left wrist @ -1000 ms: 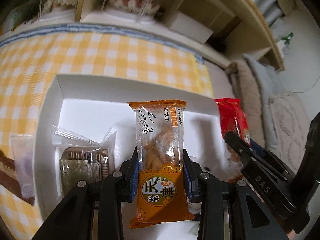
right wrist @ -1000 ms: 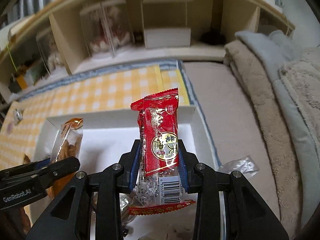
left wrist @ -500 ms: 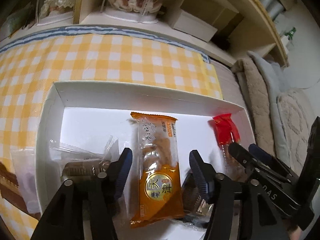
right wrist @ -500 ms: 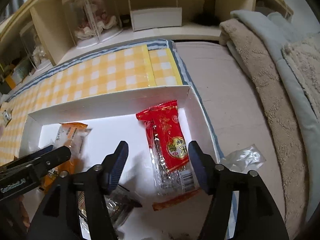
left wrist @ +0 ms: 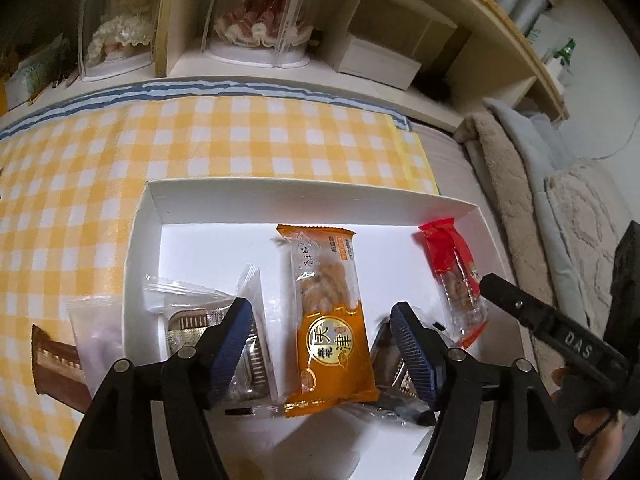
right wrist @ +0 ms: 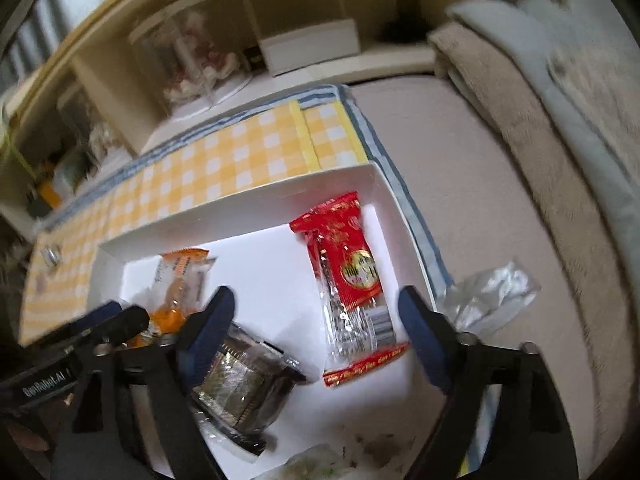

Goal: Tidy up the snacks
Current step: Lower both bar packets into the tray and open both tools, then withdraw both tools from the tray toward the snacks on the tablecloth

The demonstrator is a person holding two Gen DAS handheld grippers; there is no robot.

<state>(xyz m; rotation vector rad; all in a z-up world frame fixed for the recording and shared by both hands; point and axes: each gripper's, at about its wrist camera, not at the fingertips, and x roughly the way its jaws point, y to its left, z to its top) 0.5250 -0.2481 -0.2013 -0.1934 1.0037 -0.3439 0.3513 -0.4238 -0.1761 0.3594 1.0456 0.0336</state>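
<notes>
A white box (left wrist: pixel 256 208) (right wrist: pixel 248 206) lies on a yellow checked cloth. An orange snack packet (left wrist: pixel 330 316) (right wrist: pixel 182 280) rests flat on its floor, lengthwise between the jaws of my left gripper (left wrist: pixel 322 344), which are opening with the pads clear of it. A red snack packet (right wrist: pixel 352 280) (left wrist: pixel 454 276) lies flat by the box's right wall, under my right gripper (right wrist: pixel 316 332), which is open and not touching it. Clear-wrapped dark snacks (left wrist: pixel 218 332) (right wrist: pixel 244 384) lie in the box near both grippers.
A brown bar (left wrist: pixel 56 364) and a clear pouch (left wrist: pixel 98 332) lie outside the box's left wall. A crumpled clear wrapper (right wrist: pixel 488 296) sits right of the box on the beige surface. Folded blankets (right wrist: pixel 560 128) are at the right, shelves with cased dolls (left wrist: pixel 260 12) behind.
Both grippers let go: the orange and red packets, gripped upright a second ago, now lie flat in the box. Both sets of jaws have spread and pulled back, and the right view has rolled.
</notes>
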